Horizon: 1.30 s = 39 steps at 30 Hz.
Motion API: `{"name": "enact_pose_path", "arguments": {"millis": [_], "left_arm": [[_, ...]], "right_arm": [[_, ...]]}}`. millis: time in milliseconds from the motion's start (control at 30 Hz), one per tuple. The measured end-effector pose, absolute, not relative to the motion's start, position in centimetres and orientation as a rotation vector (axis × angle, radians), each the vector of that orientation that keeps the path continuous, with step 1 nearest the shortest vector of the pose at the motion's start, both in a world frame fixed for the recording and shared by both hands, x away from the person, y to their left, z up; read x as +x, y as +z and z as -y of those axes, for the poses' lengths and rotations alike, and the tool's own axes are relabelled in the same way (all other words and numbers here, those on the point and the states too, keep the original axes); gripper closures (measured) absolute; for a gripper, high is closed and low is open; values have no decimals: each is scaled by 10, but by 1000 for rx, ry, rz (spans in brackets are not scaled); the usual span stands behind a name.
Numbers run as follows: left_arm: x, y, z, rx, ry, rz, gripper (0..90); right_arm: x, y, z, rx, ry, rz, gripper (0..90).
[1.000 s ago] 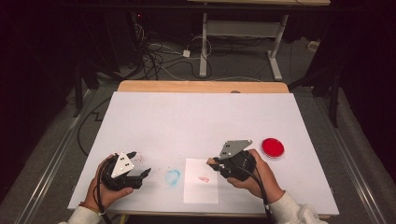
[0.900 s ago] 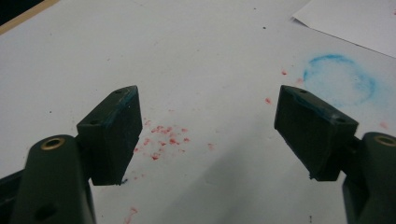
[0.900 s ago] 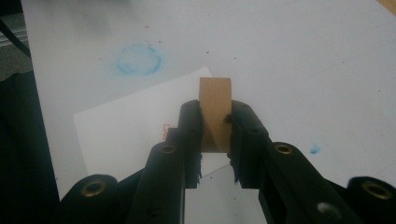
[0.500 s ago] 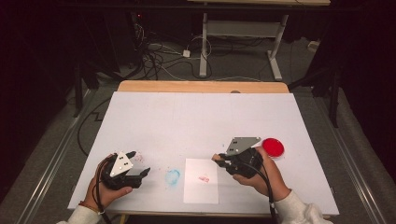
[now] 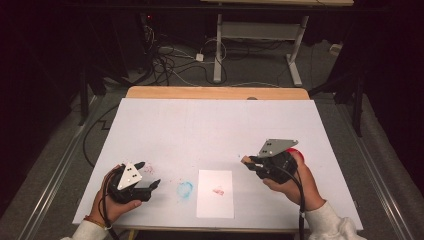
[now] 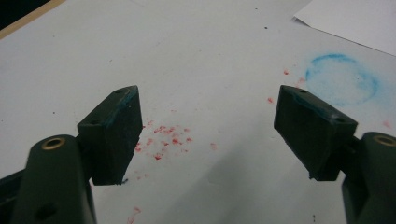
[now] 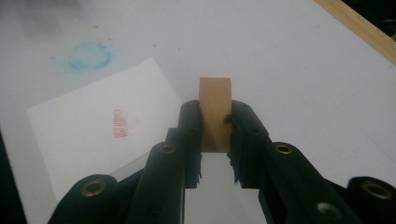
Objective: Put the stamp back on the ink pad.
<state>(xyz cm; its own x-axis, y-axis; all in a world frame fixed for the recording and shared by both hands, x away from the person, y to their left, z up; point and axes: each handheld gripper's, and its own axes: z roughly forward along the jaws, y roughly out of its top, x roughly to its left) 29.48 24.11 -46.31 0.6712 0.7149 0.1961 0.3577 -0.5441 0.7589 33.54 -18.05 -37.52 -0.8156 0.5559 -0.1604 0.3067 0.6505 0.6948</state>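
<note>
My right gripper (image 5: 248, 162) hovers right of the white paper sheet (image 5: 215, 193), shut on a small wooden block (image 5: 245, 159). In the right gripper view the block (image 7: 215, 91) stands upright between the pads, above the bare table beside the paper (image 7: 93, 126). The paper bears a small red stamp mark (image 5: 218, 190) (image 7: 120, 123). A red ink pad (image 5: 298, 154) peeks out behind the right gripper, mostly hidden by it. My left gripper (image 5: 150, 173) rests at the table's front left, open with nothing between its jaws (image 6: 208, 93).
A smudged blue ring (image 5: 185, 189) (image 6: 342, 79) marks the white table top (image 5: 210, 125) left of the paper. Red ink specks (image 6: 163, 135) lie by the left gripper. A wooden strip (image 5: 215, 93) edges the far side, with cables and a desk frame beyond.
My right gripper has carried the wooden block to the right, off the paper and toward the red ink pad, which it now mostly covers. The left gripper has stayed put.
</note>
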Motion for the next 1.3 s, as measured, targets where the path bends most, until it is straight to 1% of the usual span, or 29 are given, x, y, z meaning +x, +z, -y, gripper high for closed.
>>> {"name": "enact_pose_path", "arguments": {"millis": [200, 333, 500, 833, 933, 1300], "left_arm": [[297, -463, -238, 2190, 666, -790, 226], [295, -464, -237, 2194, 650, -804, 226], [292, -462, -239, 2190, 670, -794, 226], [292, -462, -238, 2196, 673, -798, 226], [291, -463, -238, 2197, 656, -810, 226], [293, -463, -236, 2206, 662, -789, 226]], "right_arm": [[344, -372, 206, 785, 939, -2450, 759], [351, -370, 227, 860, 930, -2410, 759], [357, -372, 244, 927, 893, -2366, 759], [368, -380, 261, 1013, 834, -2361, 758], [372, -385, 266, 1052, 802, -2362, 758], [385, -409, 281, 1170, 676, -2383, 758]]}}
